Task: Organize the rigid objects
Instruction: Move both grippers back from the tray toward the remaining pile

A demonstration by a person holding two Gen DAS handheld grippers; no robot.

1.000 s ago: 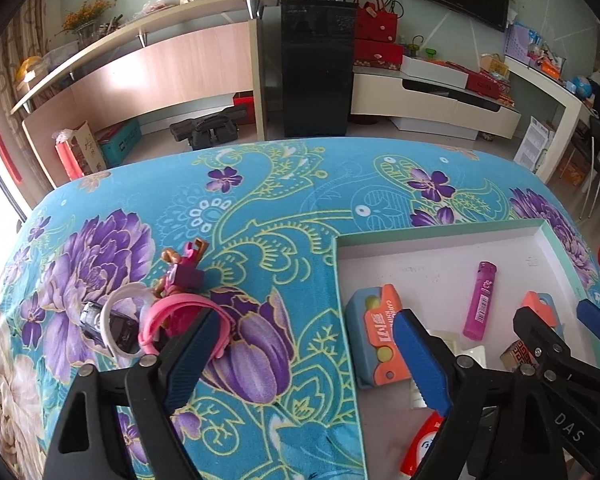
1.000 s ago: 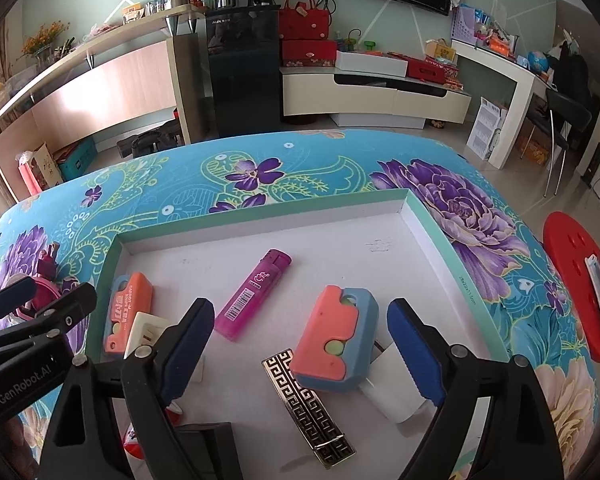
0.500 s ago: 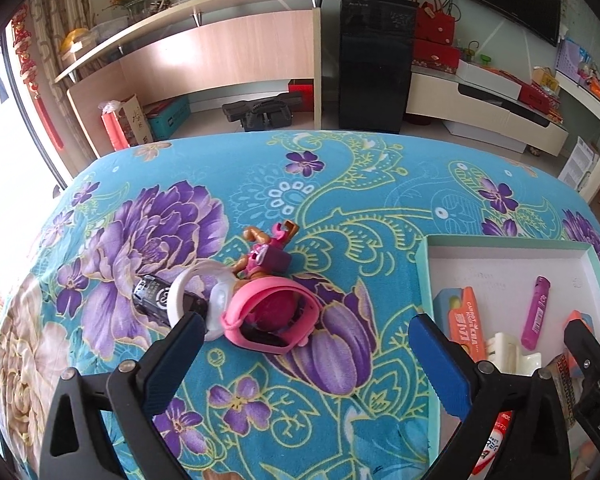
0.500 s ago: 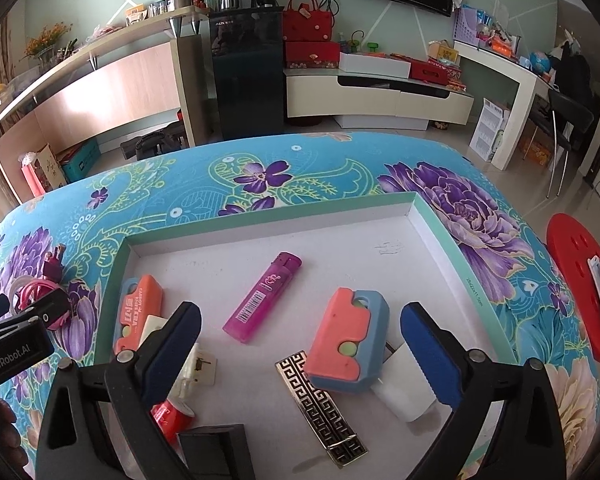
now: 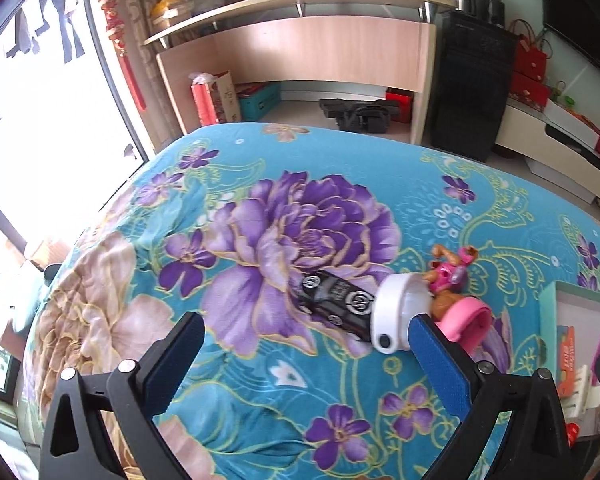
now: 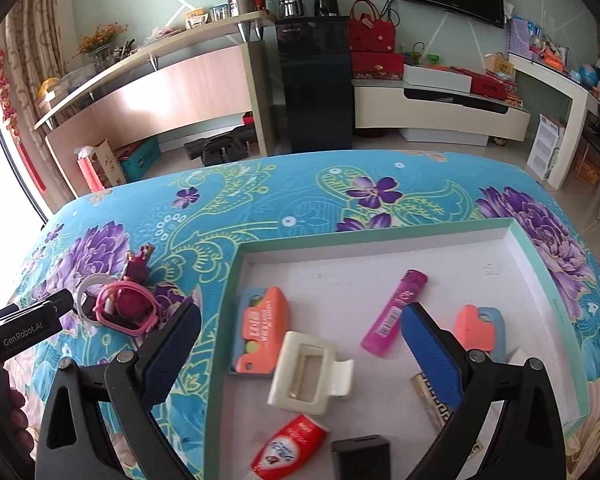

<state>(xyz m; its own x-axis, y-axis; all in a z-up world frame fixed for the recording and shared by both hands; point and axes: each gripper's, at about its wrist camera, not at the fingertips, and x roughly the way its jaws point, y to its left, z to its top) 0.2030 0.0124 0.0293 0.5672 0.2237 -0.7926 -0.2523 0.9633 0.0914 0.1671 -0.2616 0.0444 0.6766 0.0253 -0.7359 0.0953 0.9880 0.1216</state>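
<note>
My left gripper (image 5: 306, 356) is open and empty over the flowered cloth. A small heap lies just ahead of its right finger: a black toy car (image 5: 332, 304), a white ring (image 5: 396, 312), a pink band (image 5: 466, 324) and a pink toy figure (image 5: 448, 276). My right gripper (image 6: 300, 350) hangs open over the left part of the white tray (image 6: 236, 280), gripping nothing. Below it lie a cream hair clip (image 6: 308, 372), an orange and blue box (image 6: 260, 328) and a magenta lighter (image 6: 396, 312). The left gripper (image 6: 62, 302) also shows beside the pink band (image 6: 126, 308).
The tray also holds a salmon and blue case (image 6: 480, 332), a red tube (image 6: 288, 448), a black box (image 6: 360, 456) and a gold patterned bar (image 6: 432, 400). The round table's cloth (image 5: 260, 160) drops off at left. A window, shelves and cabinets stand beyond.
My left gripper has swung left, away from the tray, and rolled, so the heap now sits by its right finger. My right gripper has shifted left over the tray's left part.
</note>
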